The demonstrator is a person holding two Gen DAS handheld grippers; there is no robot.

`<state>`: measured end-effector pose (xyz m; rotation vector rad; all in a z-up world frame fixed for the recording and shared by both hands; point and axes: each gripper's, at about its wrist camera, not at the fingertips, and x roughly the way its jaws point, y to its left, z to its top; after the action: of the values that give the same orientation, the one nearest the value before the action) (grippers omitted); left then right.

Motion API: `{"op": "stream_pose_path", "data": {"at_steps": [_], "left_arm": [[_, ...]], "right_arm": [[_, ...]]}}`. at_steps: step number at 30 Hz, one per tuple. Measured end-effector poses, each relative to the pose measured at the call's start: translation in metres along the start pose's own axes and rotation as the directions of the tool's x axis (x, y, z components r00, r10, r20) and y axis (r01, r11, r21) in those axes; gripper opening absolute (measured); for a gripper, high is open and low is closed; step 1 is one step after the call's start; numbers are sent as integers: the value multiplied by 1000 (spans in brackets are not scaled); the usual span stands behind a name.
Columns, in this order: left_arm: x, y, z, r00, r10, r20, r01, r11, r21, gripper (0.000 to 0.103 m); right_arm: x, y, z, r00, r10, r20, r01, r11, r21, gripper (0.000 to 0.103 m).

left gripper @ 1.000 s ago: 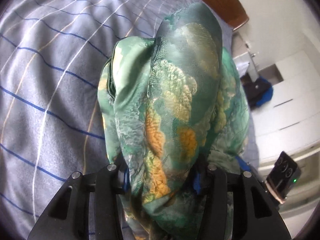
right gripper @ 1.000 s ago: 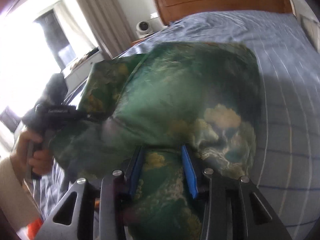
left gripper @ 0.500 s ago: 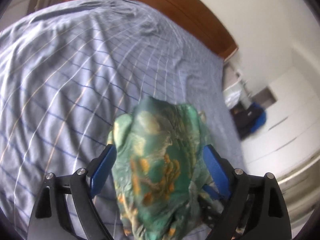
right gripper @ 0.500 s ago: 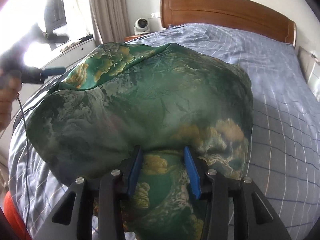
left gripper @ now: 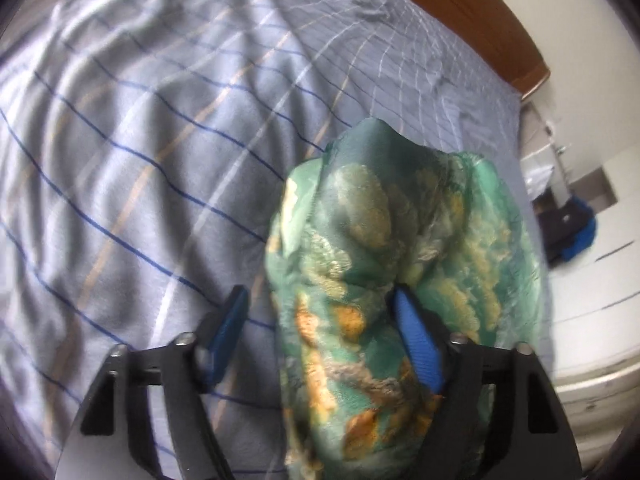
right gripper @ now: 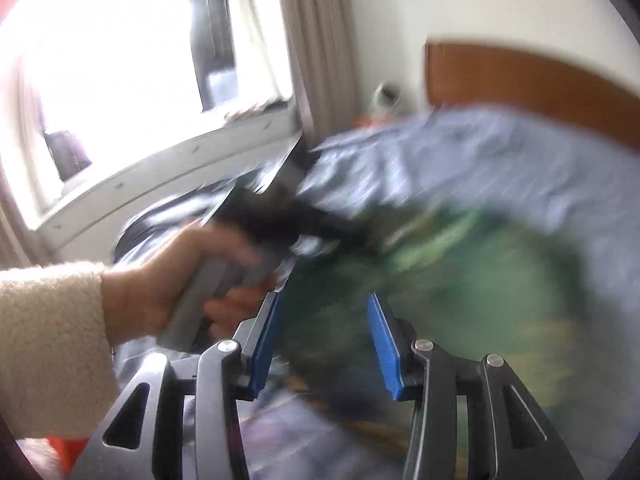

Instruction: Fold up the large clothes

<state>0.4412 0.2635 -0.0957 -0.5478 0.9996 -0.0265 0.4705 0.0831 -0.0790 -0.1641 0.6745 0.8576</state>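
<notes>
On the left of the left wrist view we see only the striped bedsheet (left gripper: 152, 152), grey-blue with dark blue and tan lines, lying bare under the camera. Moving rightward, our left gripper (left gripper: 320, 340) has its blue pads spread wide; the left pad (left gripper: 228, 336) stands clear of the cloth, while the green garment (left gripper: 400, 280), a silky print with gold and orange clouds, drapes over the right pad (left gripper: 418, 344) and hangs bunched above the sheet. We judge it is resting there rather than pinched, as if let go so the fold can settle onto the bed. Beyond it sit the wooden headboard (left gripper: 460, 4) and white cabinets (left gripper: 592, 280).

The right wrist view is heavily blurred. At its left, our left hand (right gripper: 160, 284), in a fleecy cream sleeve (right gripper: 48, 344), grips the grey handle of the other tool beside the bright window (right gripper: 140, 60). Then comes our right gripper (right gripper: 324, 348), pads parted, with the dark green blur of the garment (right gripper: 460, 288) lying between and beyond them; we cannot tell whether cloth touches either pad. The headboard (right gripper: 520, 80) closes the right side.
</notes>
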Motion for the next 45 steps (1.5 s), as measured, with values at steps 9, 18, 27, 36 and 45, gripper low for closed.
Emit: {"op": "stream_pose_path", "data": {"at_steps": [9, 18, 27, 36, 45], "left_arm": [[-71, -29, -45, 961, 159, 226, -208, 955, 211, 95], [-128, -60, -85, 876, 262, 404, -383, 887, 256, 98], [-137, -69, -95, 830, 326, 452, -475, 839, 267, 98], [-90, -3, -82, 989, 135, 53, -145, 956, 257, 100], [-70, 32, -16, 886, -463, -32, 463, 886, -22, 102]], "right_arm": [[-18, 33, -31, 998, -66, -22, 67, 997, 26, 81], [-112, 17, -71, 987, -159, -31, 162, 975, 150, 101], [-155, -35, -125, 954, -281, -104, 300, 912, 280, 101], [-172, -62, -152, 914, -358, -192, 405, 842, 357, 101], [-185, -119, -162, 977, -203, -69, 207, 808, 552, 101]]}}
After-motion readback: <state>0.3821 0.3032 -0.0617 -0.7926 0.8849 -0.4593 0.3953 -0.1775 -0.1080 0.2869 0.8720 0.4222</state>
